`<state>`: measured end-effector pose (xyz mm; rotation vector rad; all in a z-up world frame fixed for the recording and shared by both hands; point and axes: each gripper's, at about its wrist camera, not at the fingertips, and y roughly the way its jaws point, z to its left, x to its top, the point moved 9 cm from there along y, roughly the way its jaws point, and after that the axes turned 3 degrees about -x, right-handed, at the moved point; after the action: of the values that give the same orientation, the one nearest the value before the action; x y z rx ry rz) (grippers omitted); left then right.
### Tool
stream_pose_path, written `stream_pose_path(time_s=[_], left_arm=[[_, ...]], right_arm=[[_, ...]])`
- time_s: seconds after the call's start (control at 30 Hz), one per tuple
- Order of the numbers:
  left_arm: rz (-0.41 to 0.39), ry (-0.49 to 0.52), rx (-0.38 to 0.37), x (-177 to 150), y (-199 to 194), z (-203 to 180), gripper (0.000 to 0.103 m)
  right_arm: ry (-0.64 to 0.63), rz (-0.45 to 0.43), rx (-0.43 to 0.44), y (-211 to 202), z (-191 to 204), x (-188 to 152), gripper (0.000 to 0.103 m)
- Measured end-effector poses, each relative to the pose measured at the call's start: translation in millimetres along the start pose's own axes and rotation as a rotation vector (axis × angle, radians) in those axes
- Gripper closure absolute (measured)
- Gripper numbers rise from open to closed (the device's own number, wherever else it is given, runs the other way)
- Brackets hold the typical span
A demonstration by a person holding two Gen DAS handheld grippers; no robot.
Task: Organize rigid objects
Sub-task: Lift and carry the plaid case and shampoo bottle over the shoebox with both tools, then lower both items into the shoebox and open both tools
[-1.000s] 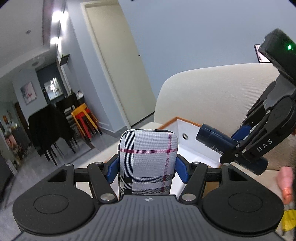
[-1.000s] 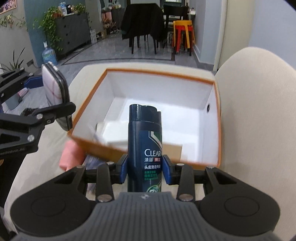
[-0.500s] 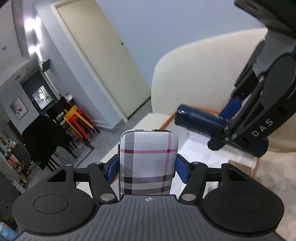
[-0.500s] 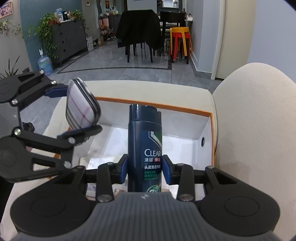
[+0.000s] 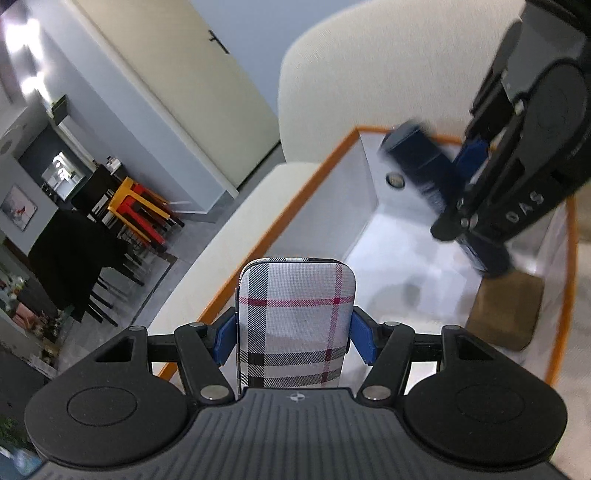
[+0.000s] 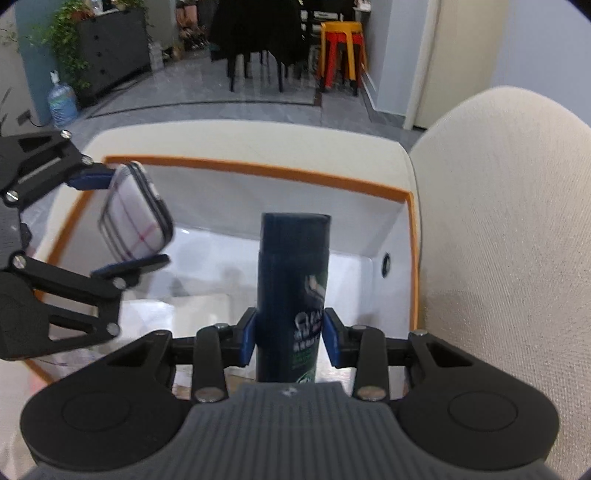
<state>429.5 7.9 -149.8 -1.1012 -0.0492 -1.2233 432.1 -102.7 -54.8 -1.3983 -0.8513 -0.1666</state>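
Observation:
My left gripper (image 5: 294, 338) is shut on a plaid case (image 5: 295, 321), white with black and red stripes; the case also shows in the right wrist view (image 6: 135, 218). It hangs over the near left rim of a white box with an orange rim (image 5: 321, 166). My right gripper (image 6: 290, 338) is shut on a dark blue shampoo bottle (image 6: 293, 280), held over the box interior (image 6: 207, 236). In the left wrist view the bottle (image 5: 421, 162) and the right gripper (image 5: 463, 192) sit at the upper right, above the box.
The box rests on a cream sofa seat (image 6: 240, 136) with the sofa back (image 6: 509, 236) to the right. A brown flat item (image 5: 502, 314) lies on the box floor. Beyond are a dark chair (image 6: 255, 33), stacked stools (image 6: 341, 51) and a water jug (image 6: 62, 99).
Both grippers have moved forward and tilted down over the box. The bottle now points further into the box, and the plaid case has come in over the left rim.

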Motion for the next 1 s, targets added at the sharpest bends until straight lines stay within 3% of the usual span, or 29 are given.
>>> stream_pose_path(time_s=[0.43,0.8,1.0], left_arm=[[0.154,0.099,-0.005,-21,30,-9,0.031],[0.287,0.172,0.010,-47,48,-13,0.031],[0.328,0.206,0.024,-50,49,-17,0.024]], right_arm=[[-0.018,0.071,-0.063,33,-8,8,0.068],[-0.171,0.152,-0.202,56,-3,4,0.069],[-0.203,0.150,-0.228,59,-2,6,0.062]])
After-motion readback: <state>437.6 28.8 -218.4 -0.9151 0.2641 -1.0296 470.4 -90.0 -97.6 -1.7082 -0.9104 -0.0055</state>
